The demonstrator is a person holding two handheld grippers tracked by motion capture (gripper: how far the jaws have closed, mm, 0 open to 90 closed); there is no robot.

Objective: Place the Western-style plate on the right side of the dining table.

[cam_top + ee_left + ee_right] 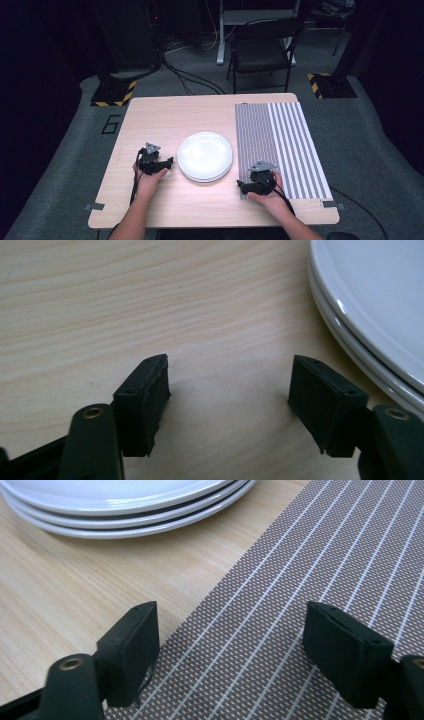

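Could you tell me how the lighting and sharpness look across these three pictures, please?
High view: the wooden table is evenly lit, the room behind it dark, and the stack of white plates shows soft glare. Left gripper view: plate rims glint and the black fingers look soft. Right gripper view: the striped mat weave is crisp and the plates' far side blurs.

The table has a pale wood-grain top with a smooth, matt finish, and fine streaks run along the grain. The stacked plates look like white glazed ceramic, glossy, with bright highlights on the rims. The placemat is a woven mesh fabric, matt grey-brown with thin white stripes and a fine dotted texture. The left gripper and the right gripper carry black matt pads of rubber-like material with slightly rough edges, mounted on smooth black plastic arms with brass-coloured metal inserts. The floor is grey carpet, matt.
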